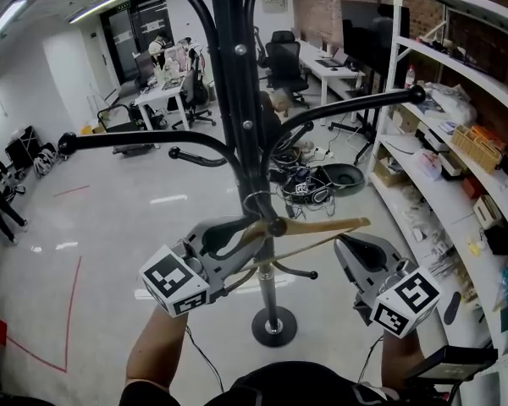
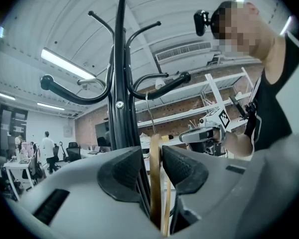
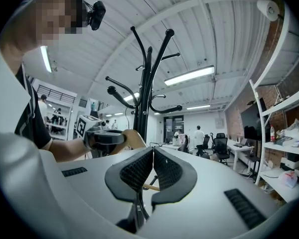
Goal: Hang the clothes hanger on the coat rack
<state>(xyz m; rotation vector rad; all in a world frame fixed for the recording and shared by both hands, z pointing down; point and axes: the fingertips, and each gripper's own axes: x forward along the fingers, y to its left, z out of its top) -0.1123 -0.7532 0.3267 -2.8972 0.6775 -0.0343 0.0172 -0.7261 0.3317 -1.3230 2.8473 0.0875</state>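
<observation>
I'd call this nearly finished. The clothes hanger (image 1: 322,224) sits against the pole of the coat rack (image 1: 237,100). Its wire hook (image 2: 148,111) reaches up to 1 of the lower arms (image 2: 162,88) and seems to rest over it. My left gripper (image 2: 152,152) has its jaws apart, with the wooden bar loose between them. My right gripper (image 3: 153,153) is closed on nothing, near the hanger's end. What's left is to back the left gripper away and confirm the hanger hangs.
</observation>
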